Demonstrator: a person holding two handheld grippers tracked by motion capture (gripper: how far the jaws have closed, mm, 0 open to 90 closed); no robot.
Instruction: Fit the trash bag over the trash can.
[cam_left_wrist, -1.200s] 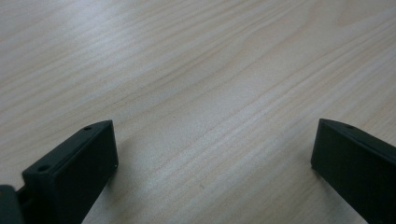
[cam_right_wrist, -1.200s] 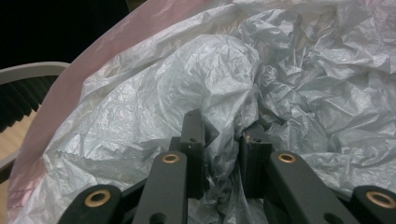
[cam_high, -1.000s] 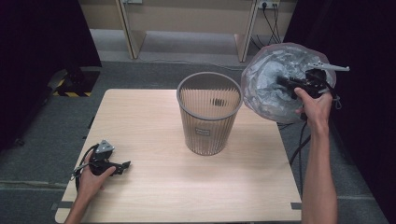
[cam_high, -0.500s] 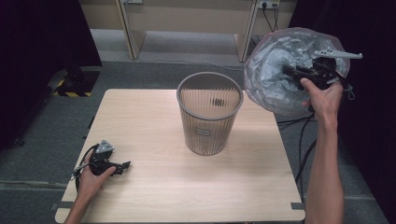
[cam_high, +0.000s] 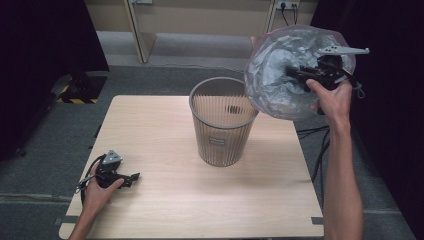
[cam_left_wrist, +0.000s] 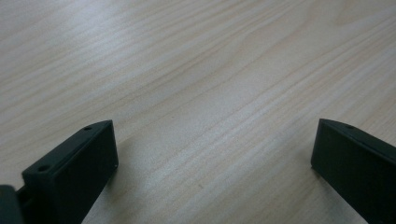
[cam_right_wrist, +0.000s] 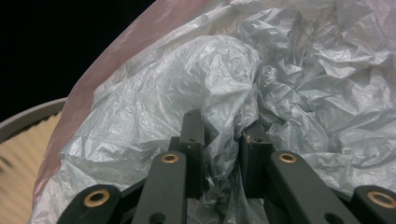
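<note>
- Right tool (cam_high: 300, 75) is clenched on a fold of the crumpled, translucent grey-white plastic bag (cam_high: 280, 75); in the right gripper view the film (cam_right_wrist: 224, 154) is bunched between the two black jaws.
- The bag hangs in the air, ballooned out, up and to the right of the grey wire-mesh wastebasket (cam_high: 222, 125), its lower edge overlapping the basket's rim as seen from above. Touching or merely in front: cannot tell.
- Judgement: held high and by one pinch so the bag can fall open under its own weight, presumably to be lowered over the basket as a liner.
- The wastebasket stands upright near the middle of the pale wooden tabletop (cam_high: 165, 210), open mouth up, ready to take the bag.
- Left tool (cam_high: 131, 177) rests on the tabletop at the near left corner, jaws apart with nothing between them; the left gripper view shows bare wood grain (cam_left_wrist: 210, 116) in the gap. Likely parked until a second grip on the bag's rim is needed.
- Risk: the thin film could slip out of a single pinch.
</note>
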